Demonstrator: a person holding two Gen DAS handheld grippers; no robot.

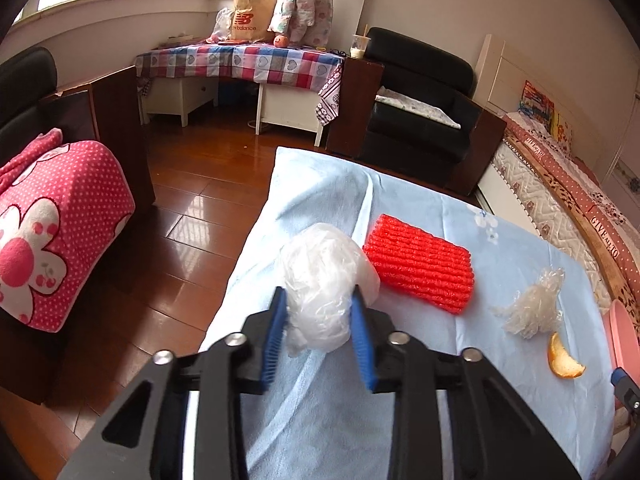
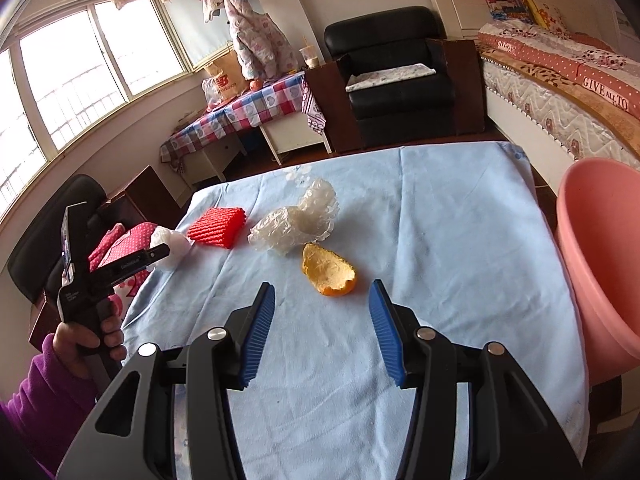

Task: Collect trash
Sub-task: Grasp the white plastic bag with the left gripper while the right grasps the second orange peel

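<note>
My left gripper (image 1: 320,296) is shut on a crumpled white plastic bag (image 1: 320,272), squeezed between its blue pads, over the left part of the light blue tablecloth (image 1: 400,360). The bag also shows in the right wrist view (image 2: 174,246) with the left gripper (image 2: 160,254) on it. A red foam net (image 1: 420,266) (image 2: 218,226), a clear crumpled plastic wrap (image 1: 530,308) (image 2: 296,222) and an orange peel (image 1: 564,358) (image 2: 328,274) lie on the cloth. My right gripper (image 2: 322,294) is open and empty, just short of the peel.
A pink plastic basin (image 2: 600,256) stands at the table's right edge, its rim also in the left wrist view (image 1: 624,332). A pink dotted cushion (image 1: 52,236) on a chair sits left of the table. A black armchair (image 2: 396,80) and a bed (image 2: 568,92) lie beyond.
</note>
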